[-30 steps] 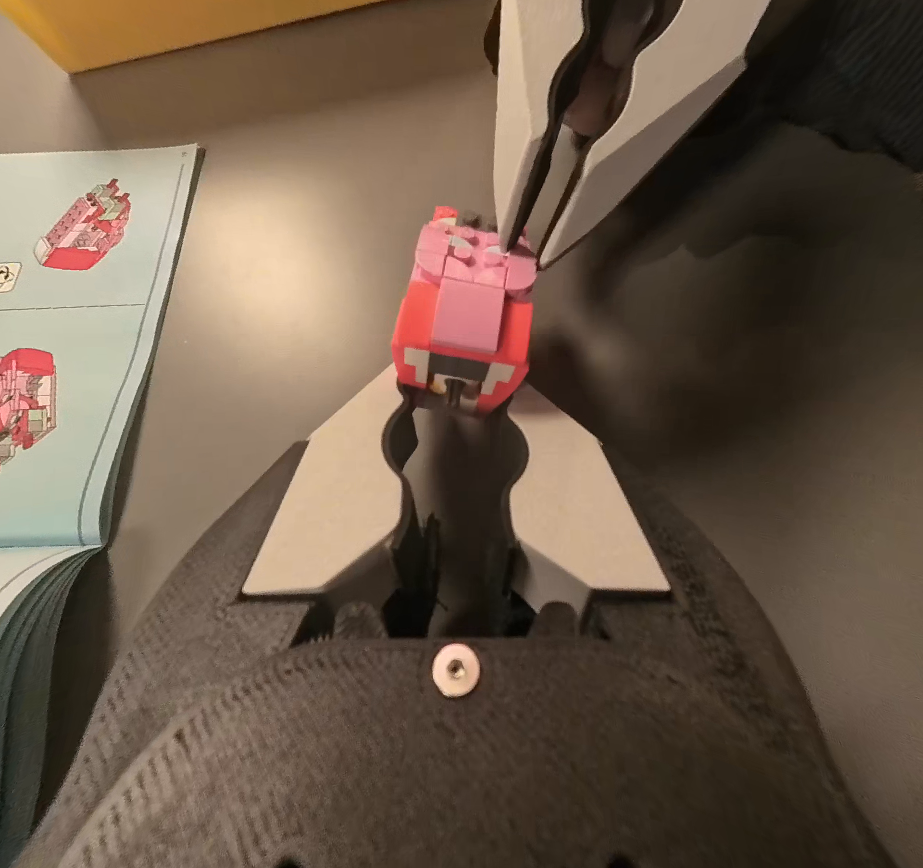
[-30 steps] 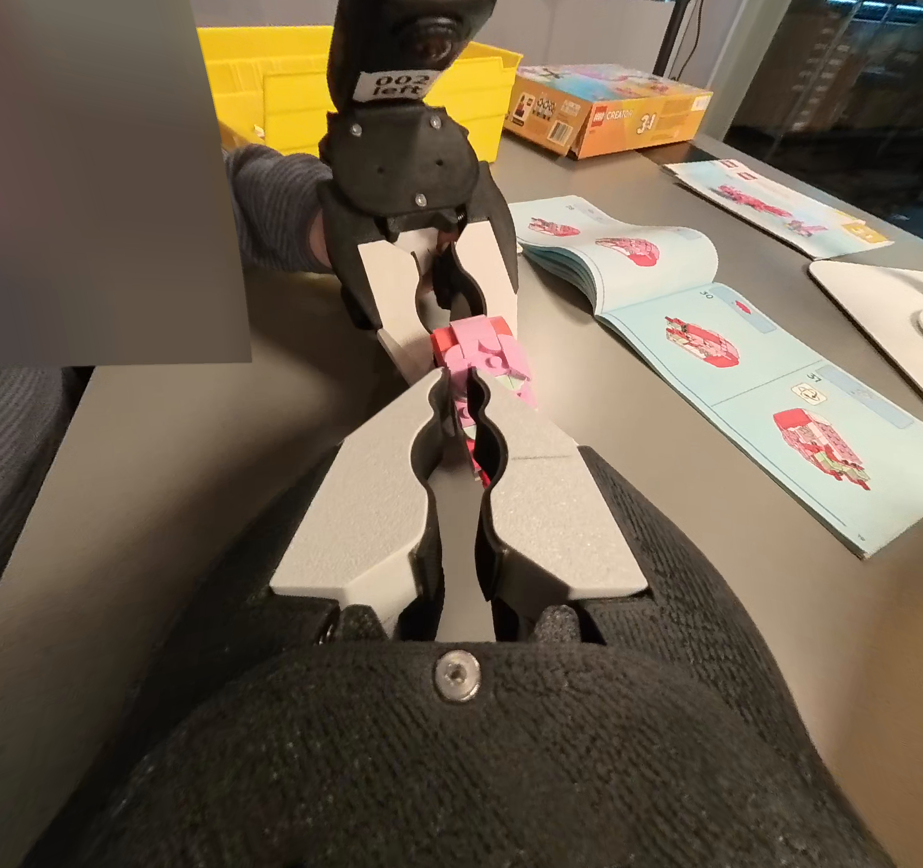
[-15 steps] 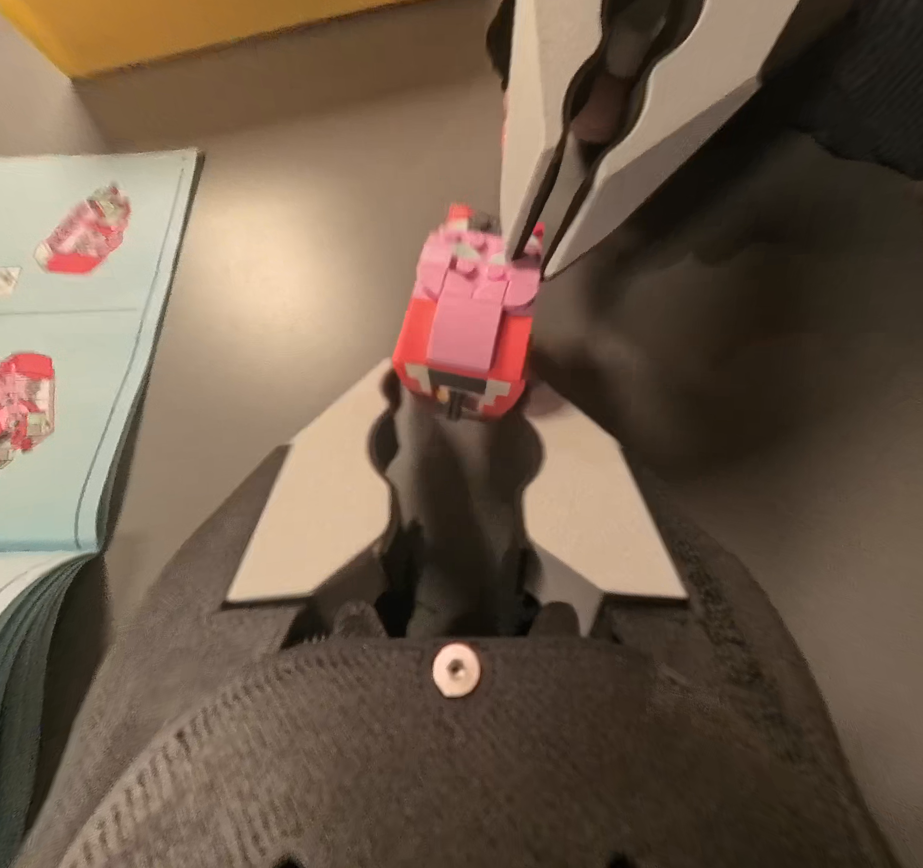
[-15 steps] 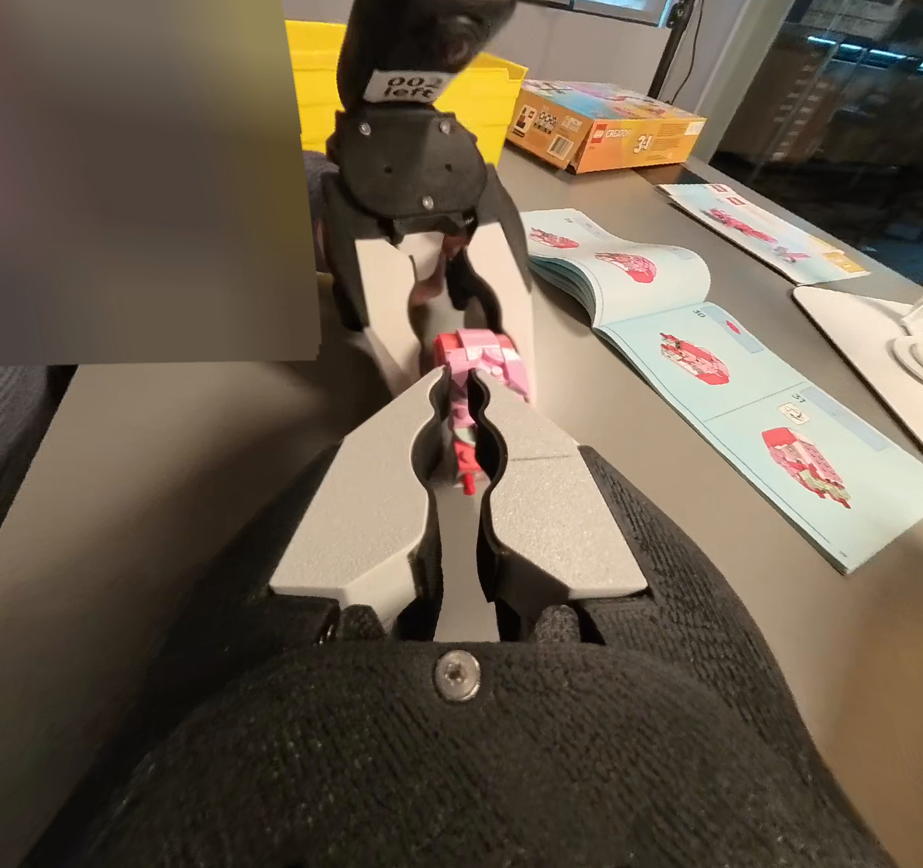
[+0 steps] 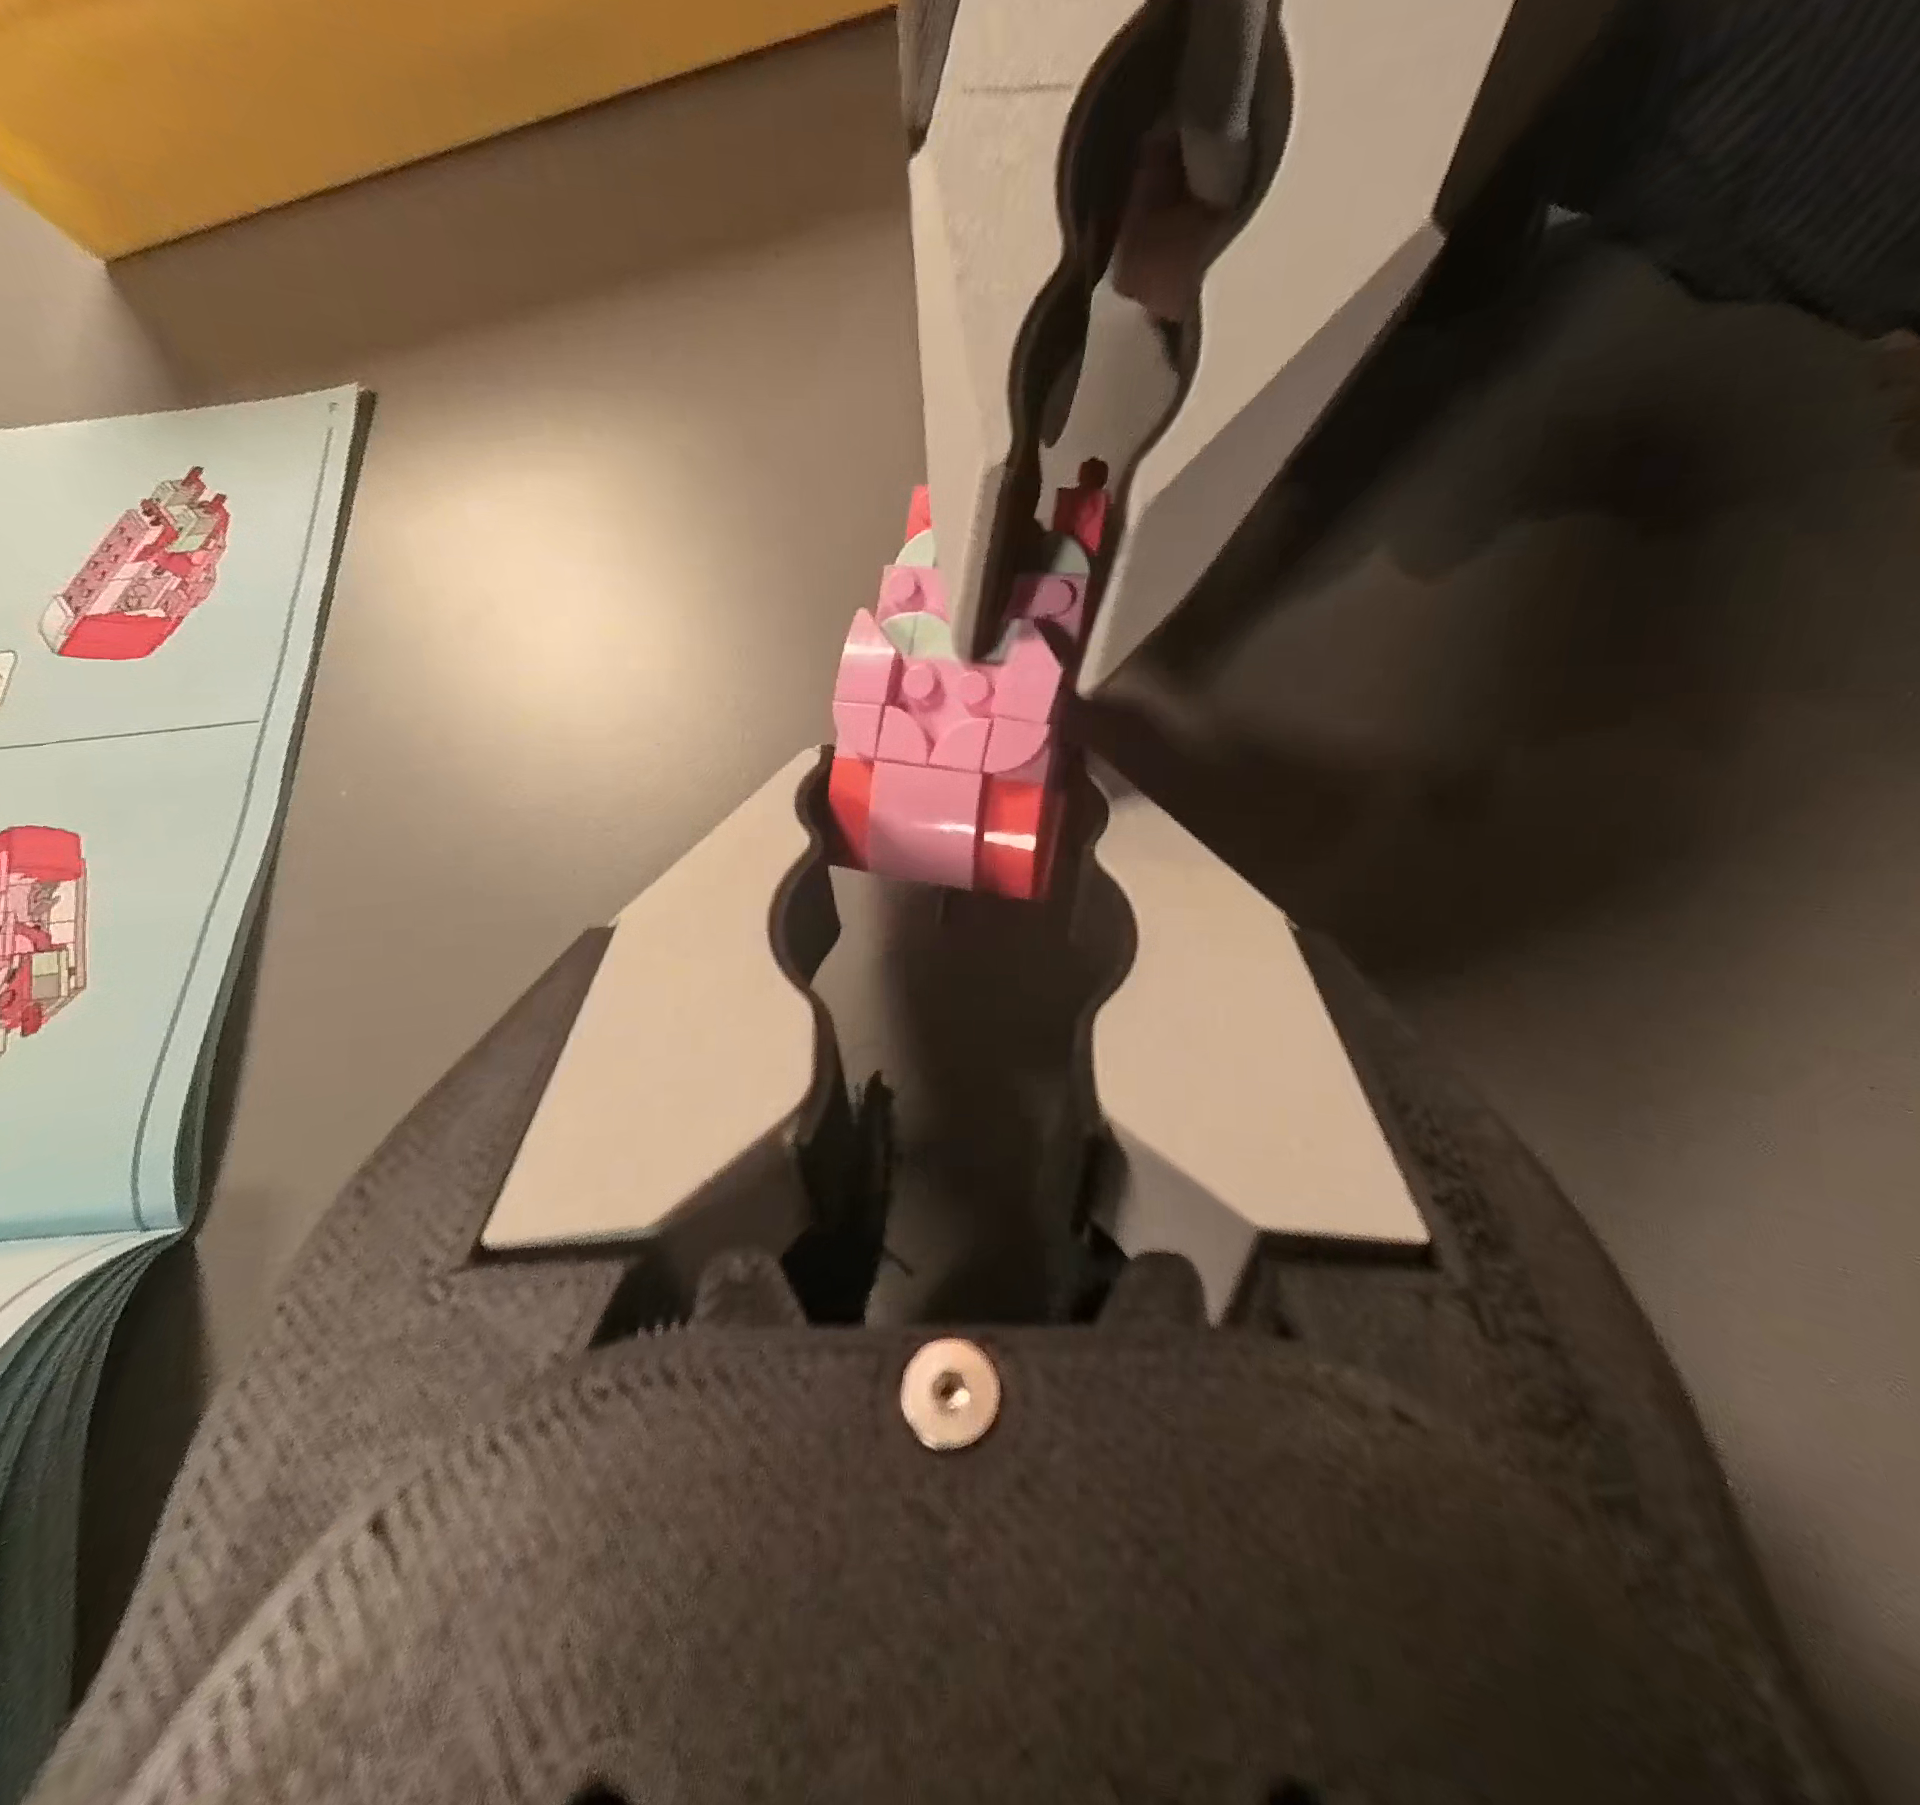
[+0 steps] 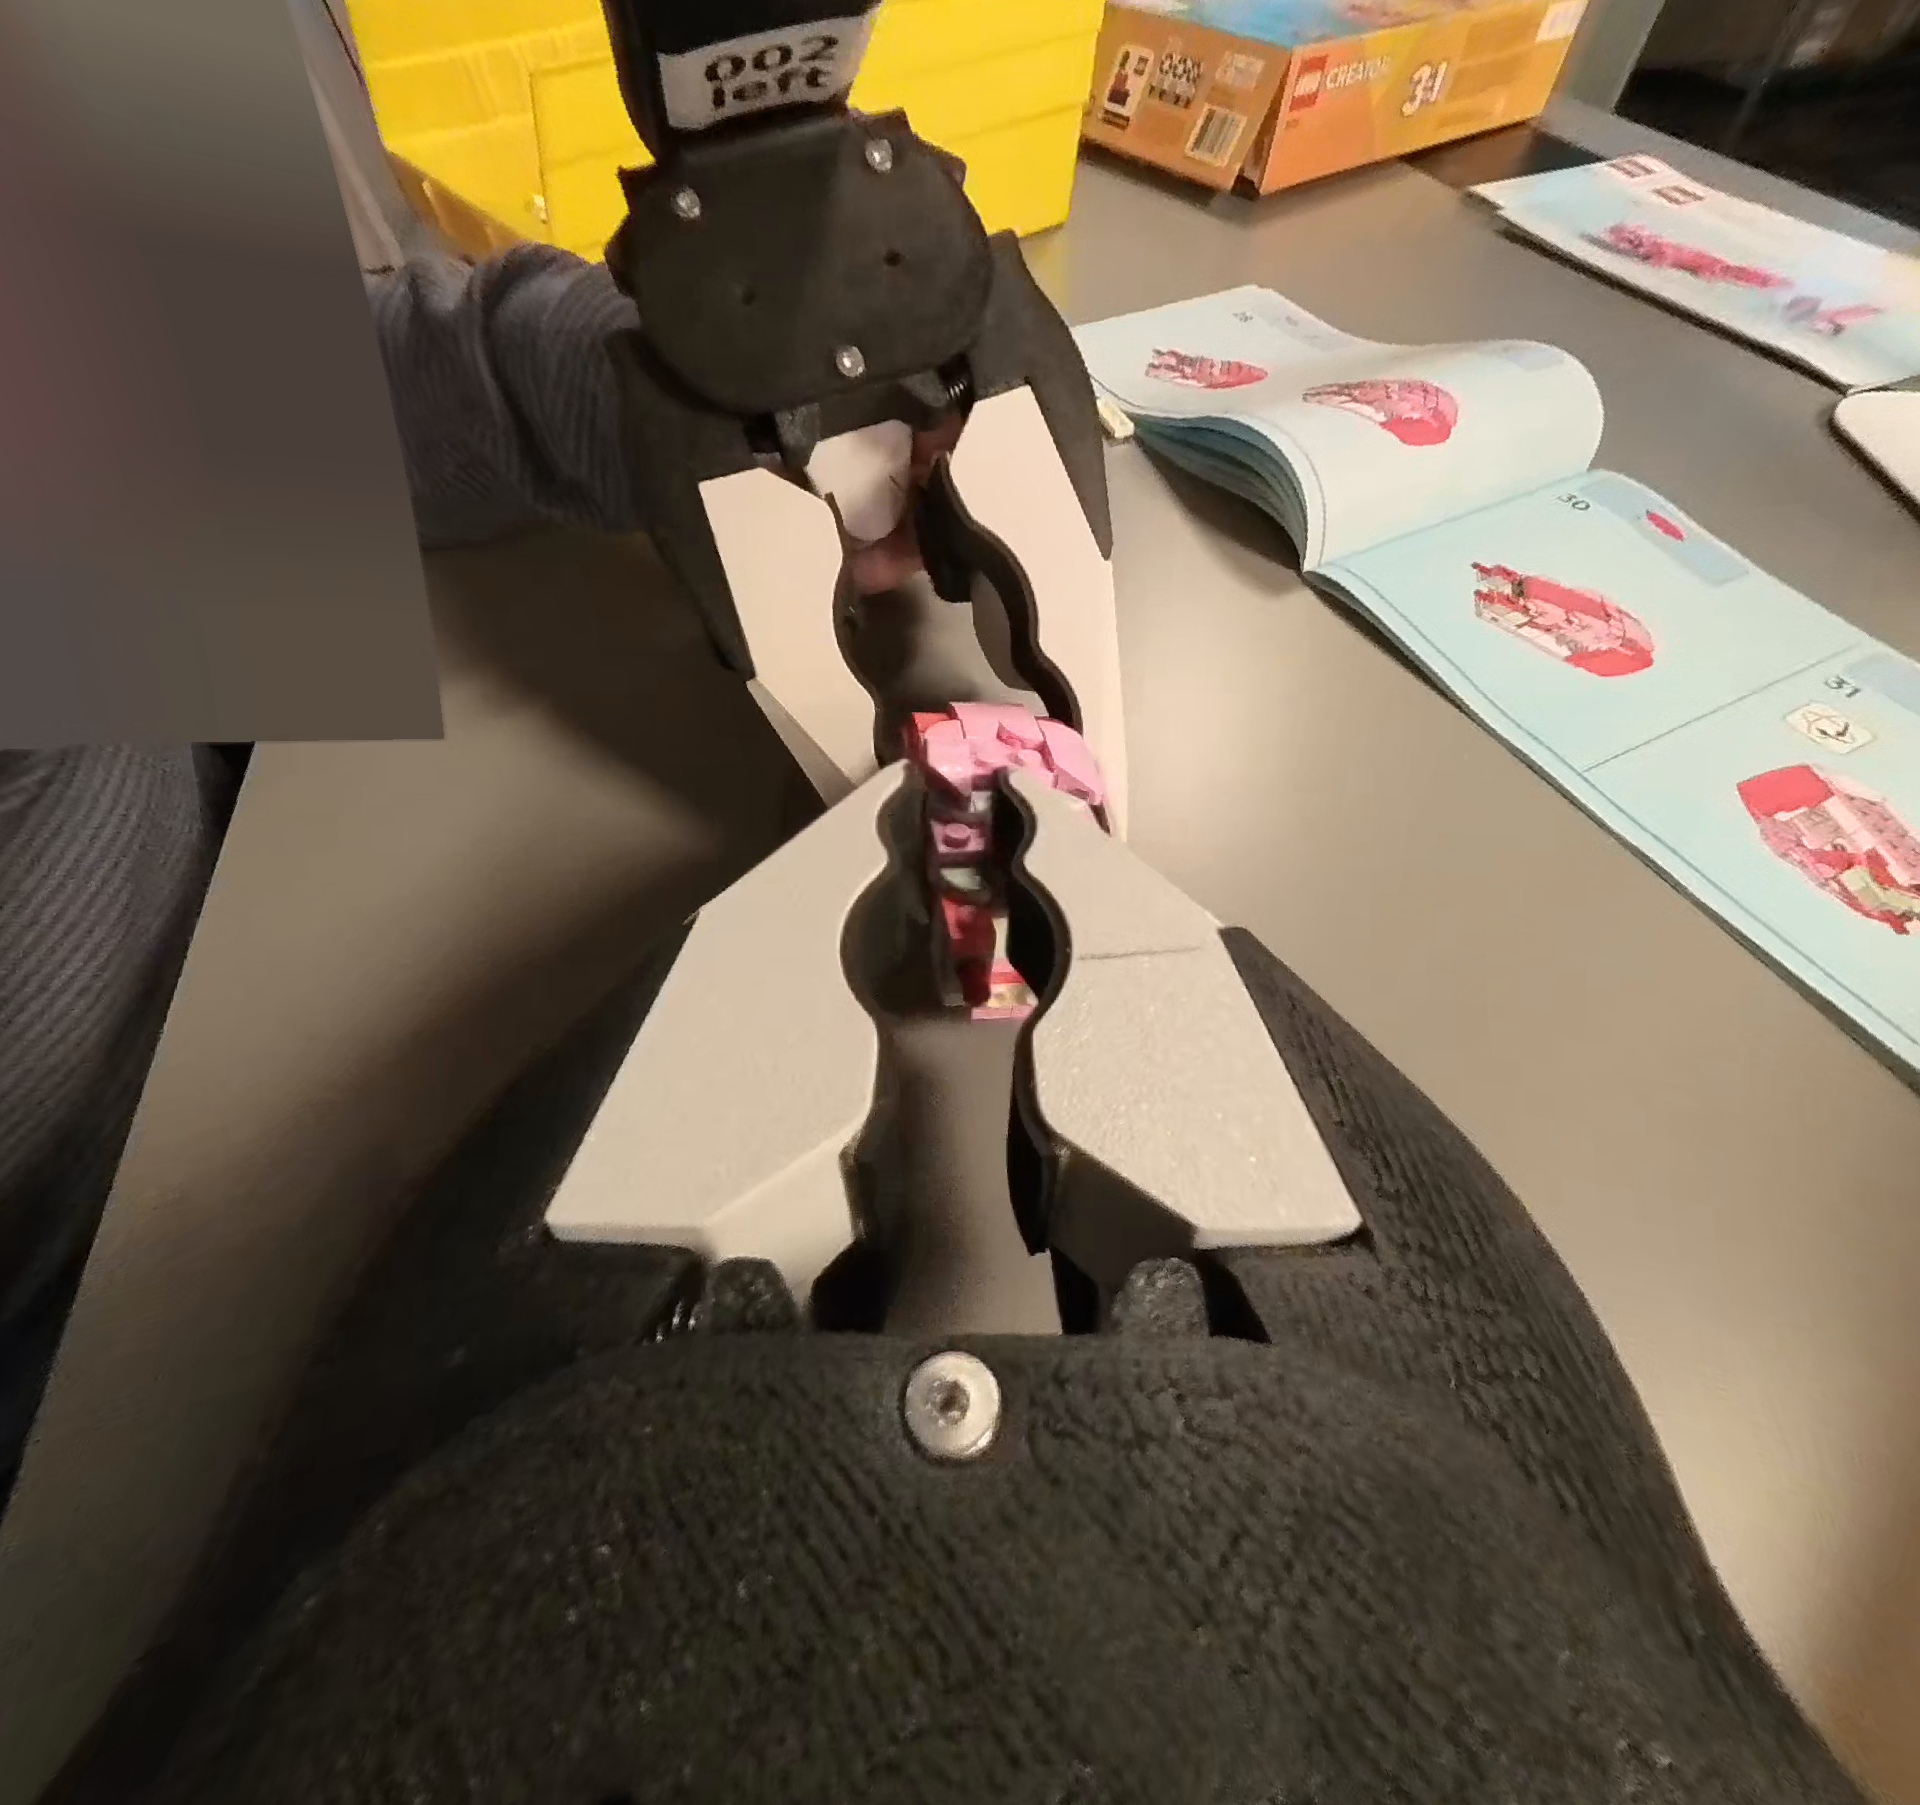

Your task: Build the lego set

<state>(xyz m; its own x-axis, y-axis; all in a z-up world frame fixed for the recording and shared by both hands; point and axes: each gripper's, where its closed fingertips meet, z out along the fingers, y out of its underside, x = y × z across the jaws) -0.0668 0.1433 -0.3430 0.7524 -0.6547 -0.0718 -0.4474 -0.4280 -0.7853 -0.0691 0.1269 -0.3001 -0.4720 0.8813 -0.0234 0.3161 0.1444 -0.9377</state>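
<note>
The left gripper [image 5: 951, 799] is pinching the red end of a small pink and red toy brick model [image 5: 951, 768], holding it up above the grey table [image 5: 582, 529]. The right gripper [image 6: 961, 799] is coming from the other side with its jaws a little apart around the far end of the model; whether they are squeezing it is not clear. An open light-blue picture booklet [image 6: 1538, 550] is lying nearby, with a yellow plastic bin [image 6: 966, 93] and an orange cardboard toy box [image 6: 1340, 82] behind.
</note>
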